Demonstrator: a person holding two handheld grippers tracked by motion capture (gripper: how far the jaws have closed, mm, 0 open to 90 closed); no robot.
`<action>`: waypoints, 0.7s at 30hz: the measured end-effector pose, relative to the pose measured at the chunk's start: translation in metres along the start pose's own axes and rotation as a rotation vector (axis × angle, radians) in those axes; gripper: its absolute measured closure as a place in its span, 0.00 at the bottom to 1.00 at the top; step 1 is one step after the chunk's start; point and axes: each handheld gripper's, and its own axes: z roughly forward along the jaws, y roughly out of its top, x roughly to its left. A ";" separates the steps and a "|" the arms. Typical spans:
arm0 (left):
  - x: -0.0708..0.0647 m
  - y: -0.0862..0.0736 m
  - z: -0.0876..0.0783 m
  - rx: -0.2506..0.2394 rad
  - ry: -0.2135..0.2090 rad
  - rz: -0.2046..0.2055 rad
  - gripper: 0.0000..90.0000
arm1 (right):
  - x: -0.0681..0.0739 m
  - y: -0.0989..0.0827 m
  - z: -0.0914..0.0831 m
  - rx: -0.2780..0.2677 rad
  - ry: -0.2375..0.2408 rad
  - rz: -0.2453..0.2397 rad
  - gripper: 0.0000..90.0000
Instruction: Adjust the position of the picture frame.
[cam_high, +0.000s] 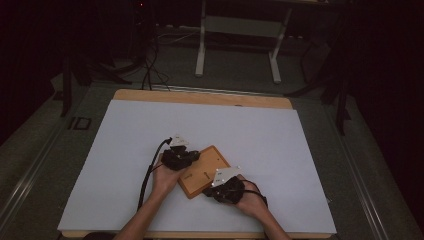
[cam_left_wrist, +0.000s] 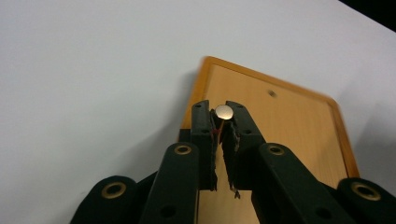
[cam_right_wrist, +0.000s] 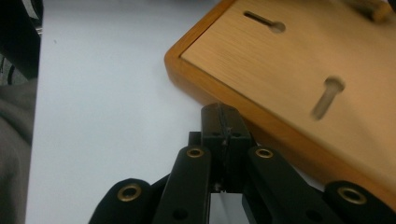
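A flat wooden board (cam_high: 204, 170) with a raised rim lies slanted in the middle of the white sheet. My left gripper (cam_high: 193, 155) reaches over its upper left corner. In the left gripper view the jaws (cam_left_wrist: 223, 108) are shut on a small round silver disc (cam_left_wrist: 224, 112), like a tack head, above the board (cam_left_wrist: 289, 126). My right gripper (cam_high: 211, 191) sits at the board's near right edge. In the right gripper view it (cam_right_wrist: 225, 112) is shut with nothing between the jaws, its tip right at the rim (cam_right_wrist: 261, 116). Two keyhole slots (cam_right_wrist: 328, 95) are cut into the board.
The white sheet (cam_high: 150, 130) covers most of the wooden table (cam_high: 200, 97), with bare room on all sides of the board. Behind the table a white-legged desk frame (cam_high: 201, 50) and cables (cam_high: 150, 70) stand on the dark floor.
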 end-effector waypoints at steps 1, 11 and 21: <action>-0.005 0.000 0.003 0.001 -0.017 0.013 0.92 | 0.004 0.005 0.002 -0.021 0.005 -0.003 1.00; -0.007 0.000 0.005 0.009 -0.050 0.045 0.93 | -0.013 0.000 -0.029 -0.075 -0.100 0.049 1.00; -0.006 0.000 0.005 0.009 -0.054 0.046 0.93 | -0.062 -0.040 -0.061 -0.148 -0.344 0.284 1.00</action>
